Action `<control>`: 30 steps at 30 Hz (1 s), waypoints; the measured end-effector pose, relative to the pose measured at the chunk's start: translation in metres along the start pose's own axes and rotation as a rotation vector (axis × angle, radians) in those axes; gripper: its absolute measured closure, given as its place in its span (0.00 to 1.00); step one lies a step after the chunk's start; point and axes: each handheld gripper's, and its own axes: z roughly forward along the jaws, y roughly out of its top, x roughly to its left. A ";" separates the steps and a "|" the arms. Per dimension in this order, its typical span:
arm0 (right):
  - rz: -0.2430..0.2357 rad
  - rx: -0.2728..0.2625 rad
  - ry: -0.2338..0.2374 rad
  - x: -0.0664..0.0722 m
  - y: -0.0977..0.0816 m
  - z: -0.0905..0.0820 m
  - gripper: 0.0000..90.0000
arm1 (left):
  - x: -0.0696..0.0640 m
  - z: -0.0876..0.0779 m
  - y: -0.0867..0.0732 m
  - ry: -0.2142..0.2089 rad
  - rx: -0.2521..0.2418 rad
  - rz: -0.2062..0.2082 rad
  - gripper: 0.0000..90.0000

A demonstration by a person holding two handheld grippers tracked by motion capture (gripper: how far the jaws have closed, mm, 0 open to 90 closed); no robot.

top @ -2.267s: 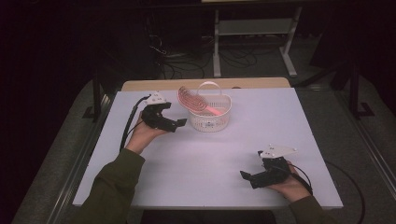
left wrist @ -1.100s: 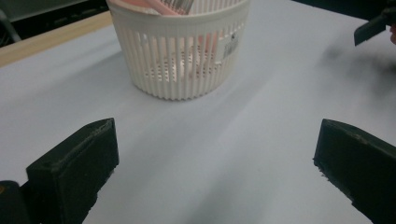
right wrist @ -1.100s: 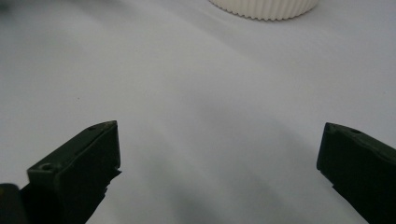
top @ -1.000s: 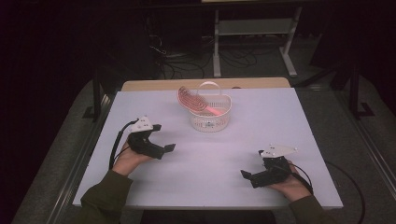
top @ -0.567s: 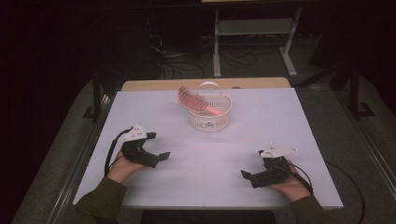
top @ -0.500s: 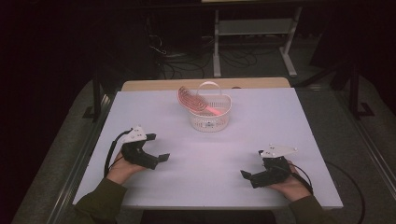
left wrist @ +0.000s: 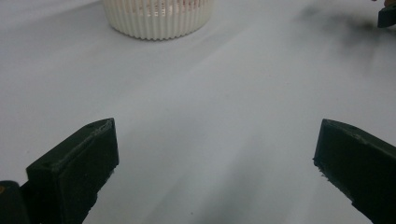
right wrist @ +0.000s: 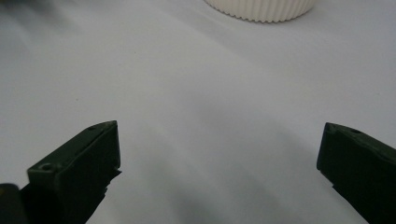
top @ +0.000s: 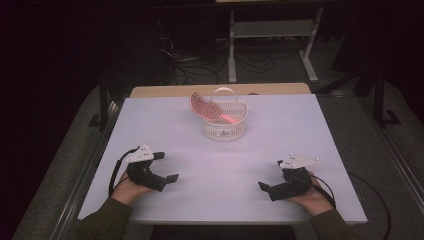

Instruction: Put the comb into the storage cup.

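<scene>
- High view: the white basket (top: 225,120) stands toward the far middle of the table (top: 320,130), and a pink comb (top: 206,106) leans inside it, its head above the rim. The left gripper (top: 162,170) and the right gripper (top: 274,189) rest low near the near edge, well apart from the basket. Both are empty. I judge the putting-in as done, with nothing left on the table to collect.
- Left gripper view: its jaws stand wide with only bare table between; the basket (left wrist: 156,18) is far ahead.
- Right gripper view: jaws wide too, holding nothing; the basket (right wrist: 259,9) is far ahead.
</scene>
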 end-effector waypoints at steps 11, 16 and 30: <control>0.000 -0.007 -0.006 -0.001 0.001 -0.001 0.00 | -0.002 -0.006 -0.009 0.007 0.009 0.001 0.00; -0.004 -0.018 -0.005 0.000 0.002 -0.002 0.00 | -0.004 -0.004 -0.009 0.010 0.019 0.009 0.00; -0.002 -0.026 -0.010 0.000 0.003 -0.004 0.00 | -0.004 -0.001 -0.011 0.004 0.046 0.012 0.00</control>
